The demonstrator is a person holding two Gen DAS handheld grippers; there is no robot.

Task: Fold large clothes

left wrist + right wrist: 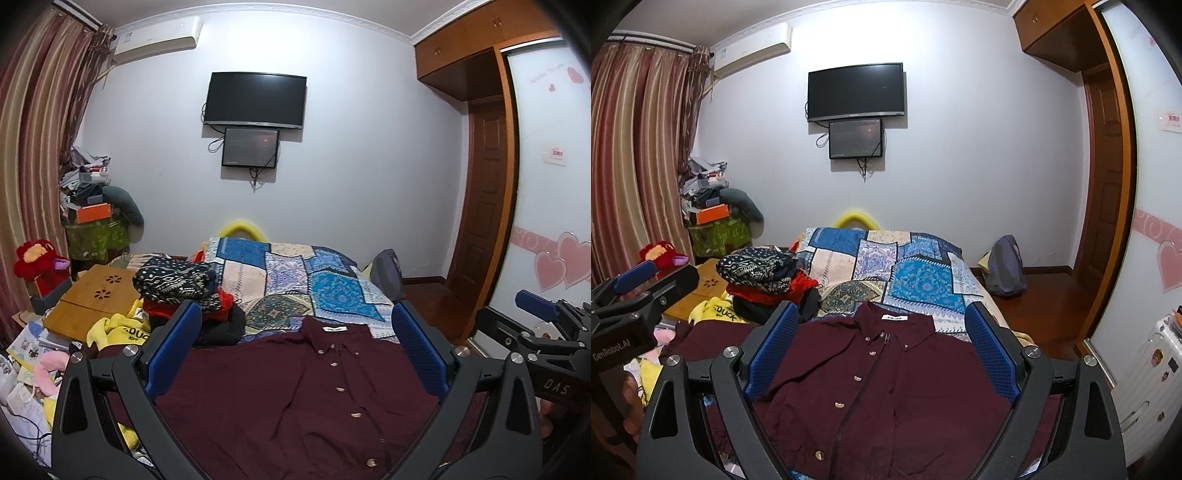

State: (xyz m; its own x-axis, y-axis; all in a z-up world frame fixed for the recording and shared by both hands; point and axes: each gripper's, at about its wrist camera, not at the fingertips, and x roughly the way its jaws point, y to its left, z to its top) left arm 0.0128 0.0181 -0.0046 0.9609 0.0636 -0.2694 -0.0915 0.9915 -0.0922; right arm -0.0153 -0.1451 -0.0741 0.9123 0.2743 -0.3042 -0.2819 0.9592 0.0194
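Observation:
A dark maroon button-up shirt point(295, 398) lies spread flat, front up and buttoned, on the bed's near end, collar pointing away; it also shows in the right wrist view point(897, 387). My left gripper point(295, 317) is open and empty, held above the shirt's chest, its blue pads wide apart. My right gripper point(881, 314) is open and empty too, above the shirt near the collar. Each gripper shows in the other's view: the right one point(539, 317) at the right edge, the left one point(646, 280) at the left edge.
A patchwork blue quilt point(295, 280) covers the bed beyond the shirt. A pile of clothes point(177, 284) and a yellow garment point(122, 328) lie to the left, beside a wooden lap desk point(92, 299). A backpack point(1004, 266) stands on the floor at right, near a wardrobe point(1108, 184).

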